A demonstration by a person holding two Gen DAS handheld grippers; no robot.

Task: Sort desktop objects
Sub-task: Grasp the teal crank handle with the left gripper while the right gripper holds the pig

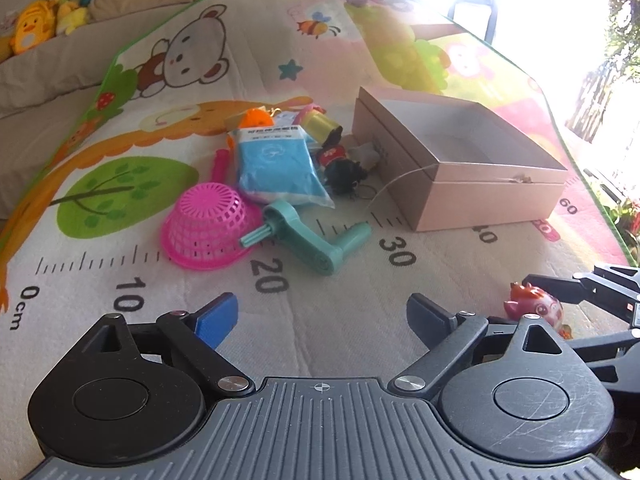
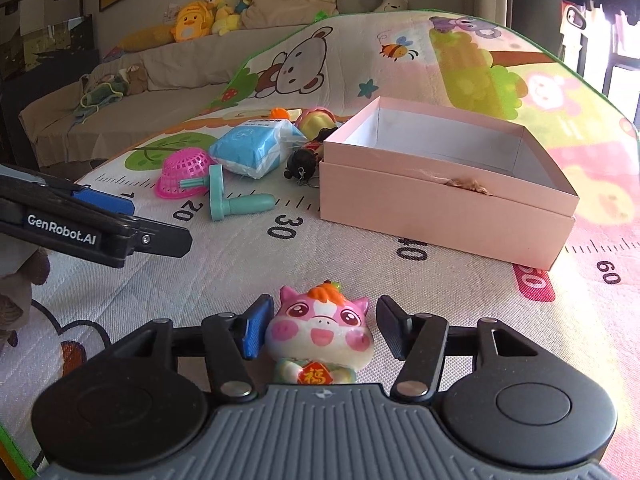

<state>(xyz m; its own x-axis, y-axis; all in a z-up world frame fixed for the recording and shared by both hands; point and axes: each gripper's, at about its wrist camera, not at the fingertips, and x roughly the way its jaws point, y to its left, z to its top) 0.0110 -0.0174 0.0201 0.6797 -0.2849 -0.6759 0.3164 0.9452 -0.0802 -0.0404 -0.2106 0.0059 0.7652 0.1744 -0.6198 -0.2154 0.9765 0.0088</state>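
Sitting between the parted fingers of the right gripper (image 2: 320,330): pig toy (image 2: 320,330), left pad touching, right pad clear. Hovering spread and empty: left gripper (image 1: 322,318), short of the pink box (image 1: 460,164).

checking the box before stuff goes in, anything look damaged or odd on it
Yes. The pink box has a torn, frayed patch on the rim of its near wall, brownish and ragged. In the left wrist view a thin thread trails from that rim toward the mat. The box is otherwise upright and empty.

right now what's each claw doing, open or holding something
Left claw: open, nothing between its fingers.
Right claw: open around the pink pig toy; a gap shows on the right side, so it is not gripped.
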